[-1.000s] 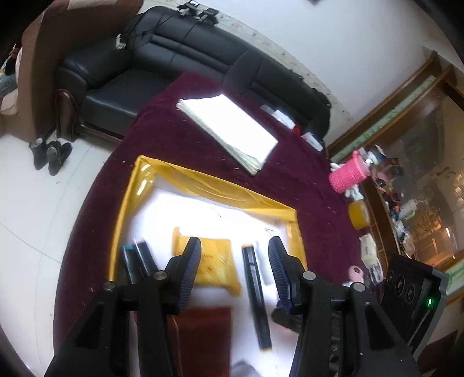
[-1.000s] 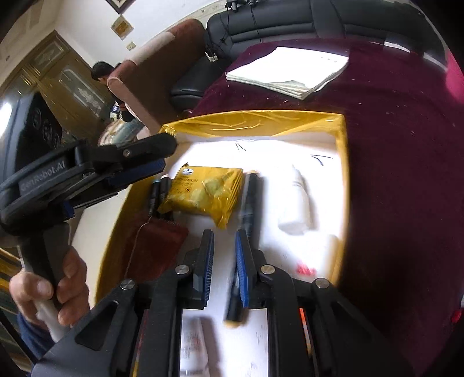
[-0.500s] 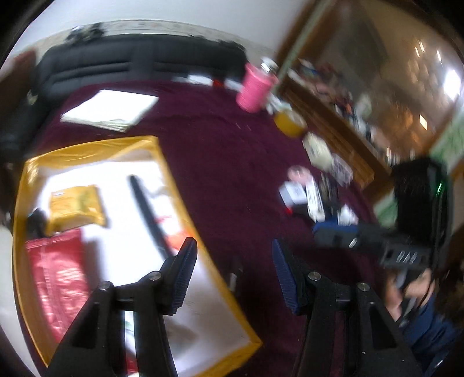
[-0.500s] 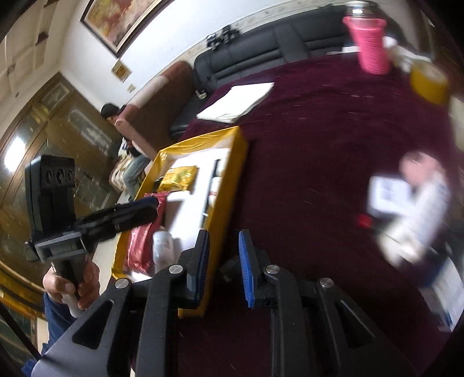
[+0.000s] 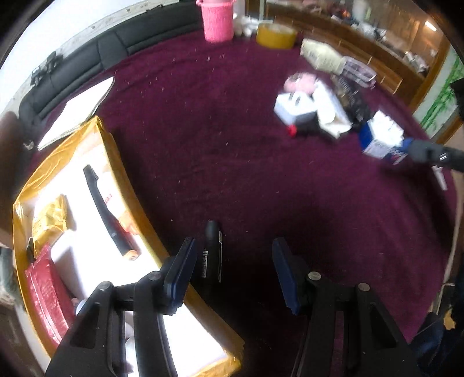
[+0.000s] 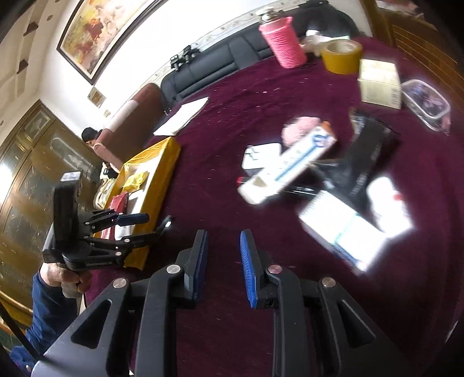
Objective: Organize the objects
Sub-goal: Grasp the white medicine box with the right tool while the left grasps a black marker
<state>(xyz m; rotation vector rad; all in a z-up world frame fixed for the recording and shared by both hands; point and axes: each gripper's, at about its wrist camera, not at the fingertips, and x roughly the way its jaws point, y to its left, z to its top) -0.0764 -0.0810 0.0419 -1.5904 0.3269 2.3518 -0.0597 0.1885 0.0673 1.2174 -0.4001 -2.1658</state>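
- We see the flat yellow-walled box (image 5: pixel 116 162) at the plush maroon table's (image 5: pixel 232 159) left edge.
- Our left gripper (image 5: pixel 233 268) gapes empty; right gripper (image 6: pixel 223 258) is narrowly parted, empty.

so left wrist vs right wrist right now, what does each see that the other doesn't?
Left wrist only: the black pen-like stick lying in the yellow box, and a small black device on the cloth beside the box, by the left gripper fingers.

Right wrist only: the framed painting, a clear lidded container, and the hand holding the left gripper.

Both: yellow box, pink cup, yellow tape roll, the maroon cloth.
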